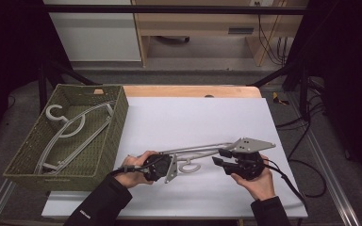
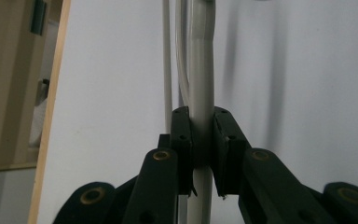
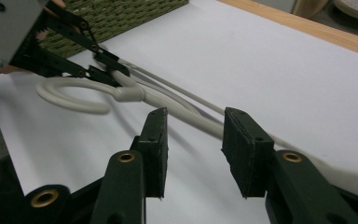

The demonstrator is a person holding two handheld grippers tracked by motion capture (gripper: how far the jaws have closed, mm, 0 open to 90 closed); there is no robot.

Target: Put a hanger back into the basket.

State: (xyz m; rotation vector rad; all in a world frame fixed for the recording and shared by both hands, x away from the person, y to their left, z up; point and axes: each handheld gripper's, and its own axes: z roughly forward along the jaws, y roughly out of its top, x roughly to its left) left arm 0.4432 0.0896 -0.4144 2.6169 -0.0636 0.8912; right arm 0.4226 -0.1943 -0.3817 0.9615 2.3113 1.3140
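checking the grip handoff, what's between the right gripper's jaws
In the right gripper view, the grey hanger arm passes between the right gripper's open jaws, pads not touching it; the left gripper clamps it near the hook.

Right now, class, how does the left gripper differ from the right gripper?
The left gripper is shut on the hanger; the right gripper is open, pads clear of the hanger bar running between its jaws. The left gripper holds the hanger near its hook; the right gripper sits farther along the arm. Both are black, hand-held and low over the white table.
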